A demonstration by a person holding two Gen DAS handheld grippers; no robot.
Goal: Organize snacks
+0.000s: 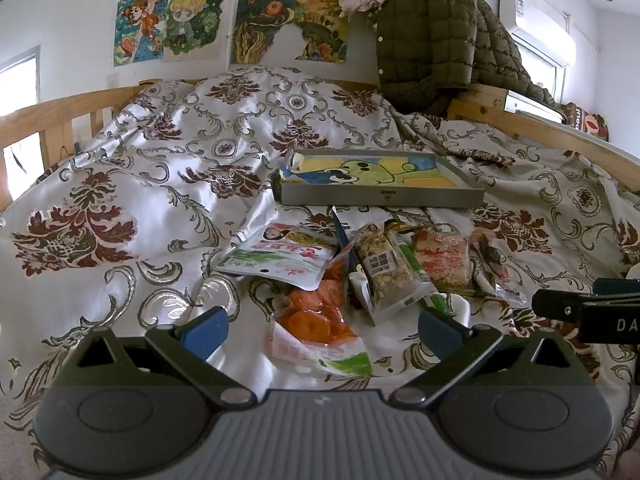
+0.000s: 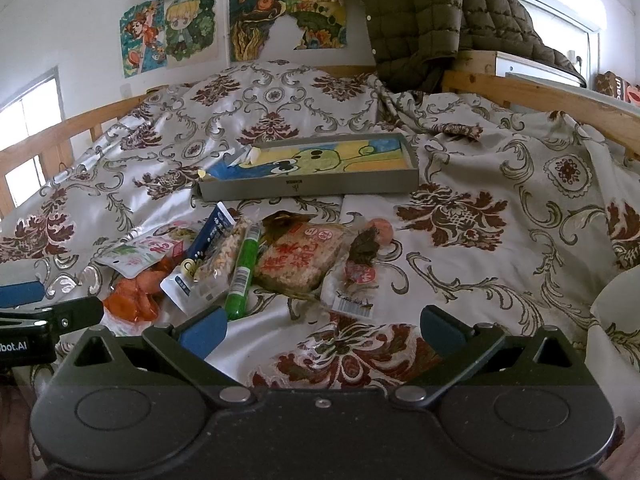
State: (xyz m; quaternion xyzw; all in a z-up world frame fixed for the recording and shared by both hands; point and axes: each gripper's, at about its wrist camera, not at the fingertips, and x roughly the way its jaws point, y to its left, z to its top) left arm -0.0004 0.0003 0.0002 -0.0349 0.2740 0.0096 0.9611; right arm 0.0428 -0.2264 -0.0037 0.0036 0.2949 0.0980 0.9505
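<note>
On the bed, snacks [image 1: 360, 272] sit piled just before the empty tray [image 1: 380, 196], both grippers' fingers [image 2: 202, 334] wide open holding nothing, so probably best to grab one edge packet first, not the overlapping middle.

Not much readable here tbh. The other hand-held gripper [image 2: 24, 346] poking in at the left edge of the right wrist view shows "bot.AI", cut off. In the left wrist view, the hand-held gripper [image 1: 624, 322] at the right edge shows "DA". Snack wrappers have Chinese print, too small to read.
</note>
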